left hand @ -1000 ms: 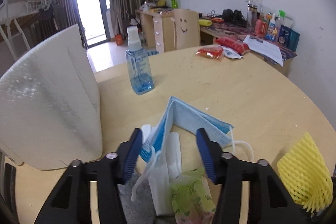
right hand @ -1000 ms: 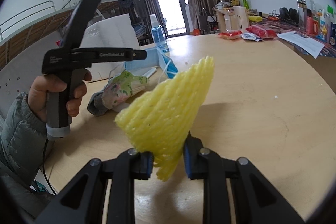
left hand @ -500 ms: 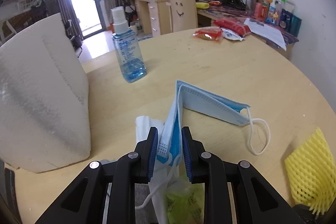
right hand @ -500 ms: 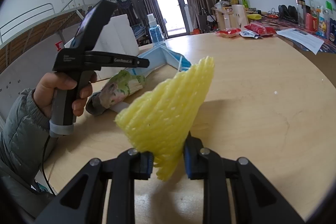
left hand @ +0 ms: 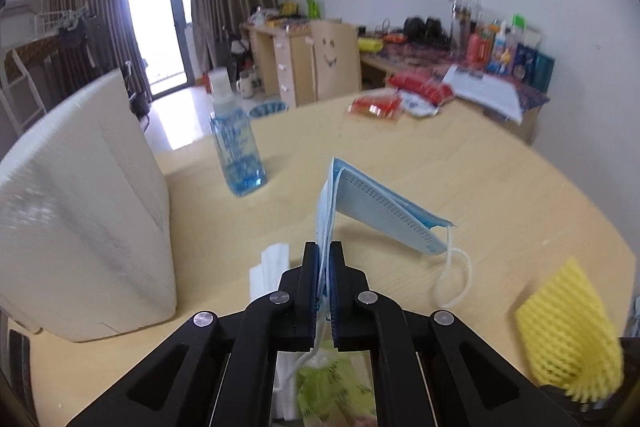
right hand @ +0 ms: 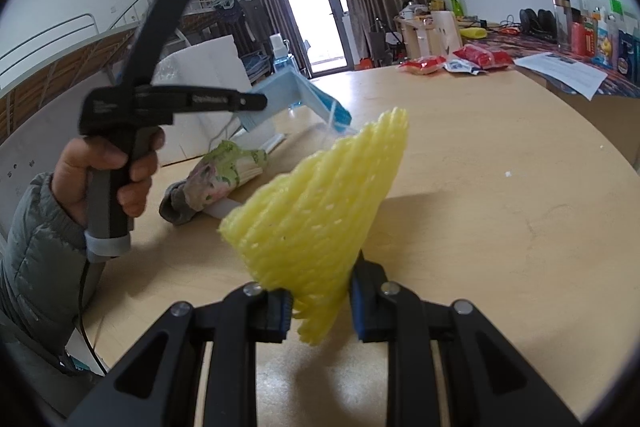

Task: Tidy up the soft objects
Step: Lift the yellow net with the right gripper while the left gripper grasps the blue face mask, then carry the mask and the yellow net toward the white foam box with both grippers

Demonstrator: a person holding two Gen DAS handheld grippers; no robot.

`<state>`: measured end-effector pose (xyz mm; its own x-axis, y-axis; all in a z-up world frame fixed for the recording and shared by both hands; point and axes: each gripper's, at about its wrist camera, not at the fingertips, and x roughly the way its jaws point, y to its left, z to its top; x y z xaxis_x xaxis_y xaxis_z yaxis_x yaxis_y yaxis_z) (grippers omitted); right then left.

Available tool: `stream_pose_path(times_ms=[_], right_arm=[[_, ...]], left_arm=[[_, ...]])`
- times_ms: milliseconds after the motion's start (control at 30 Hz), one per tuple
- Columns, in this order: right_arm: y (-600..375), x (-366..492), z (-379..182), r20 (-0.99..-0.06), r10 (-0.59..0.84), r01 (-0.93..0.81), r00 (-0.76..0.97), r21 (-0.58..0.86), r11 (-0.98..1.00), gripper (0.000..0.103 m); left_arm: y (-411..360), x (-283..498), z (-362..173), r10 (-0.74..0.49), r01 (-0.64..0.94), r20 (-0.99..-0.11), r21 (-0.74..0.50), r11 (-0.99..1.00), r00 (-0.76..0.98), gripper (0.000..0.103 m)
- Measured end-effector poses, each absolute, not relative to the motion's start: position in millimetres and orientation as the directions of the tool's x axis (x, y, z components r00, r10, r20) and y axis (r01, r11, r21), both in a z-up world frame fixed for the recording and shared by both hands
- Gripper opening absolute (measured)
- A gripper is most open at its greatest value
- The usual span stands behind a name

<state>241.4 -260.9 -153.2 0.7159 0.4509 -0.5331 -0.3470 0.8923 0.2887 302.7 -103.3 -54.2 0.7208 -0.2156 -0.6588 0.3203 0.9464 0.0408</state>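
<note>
My left gripper (left hand: 325, 259) is shut on a folded blue face mask (left hand: 372, 205) and holds it lifted above the round wooden table (left hand: 500, 187); its white ear loop (left hand: 454, 279) hangs down. The mask also shows in the right wrist view (right hand: 288, 97), held by the left gripper (right hand: 256, 101). My right gripper (right hand: 318, 301) is shut on a yellow foam net sleeve (right hand: 320, 203), held up above the table; the sleeve shows at the left view's lower right (left hand: 568, 331). A green-patterned soft bundle (right hand: 224, 173) on a grey cloth (right hand: 174, 207) lies on the table under the left gripper.
A white foam board (left hand: 84, 211) stands at the table's left. A blue spray bottle (left hand: 236, 143) stands behind the mask. Red snack packets (left hand: 376, 107) and papers (left hand: 486, 91) lie at the far edge. A white tissue pack (left hand: 268, 267) lies by the bundle.
My left gripper closed on the blue mask and lifted it off the pile. My right gripper kept holding the yellow sleeve in nearly the same place.
</note>
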Motion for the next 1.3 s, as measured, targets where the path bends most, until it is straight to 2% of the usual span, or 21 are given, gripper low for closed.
stream_pose_path(times_ms=[567,1300], right_arm=[[-244,209,-114,-0.461,0.430,-0.377,0.777,0.207,0.903,0.027],[-186,175,-61,-0.361,0.485,-0.487,0.797,0.092,0.869,0.027]], left_arm=[[-59,207,22,-0.278,0.316,-0.449,0.010,0.949,0.849,0.005],[16,114,51,-0.162,0.161,-0.271,-0.025,0.987,0.949,0.005]])
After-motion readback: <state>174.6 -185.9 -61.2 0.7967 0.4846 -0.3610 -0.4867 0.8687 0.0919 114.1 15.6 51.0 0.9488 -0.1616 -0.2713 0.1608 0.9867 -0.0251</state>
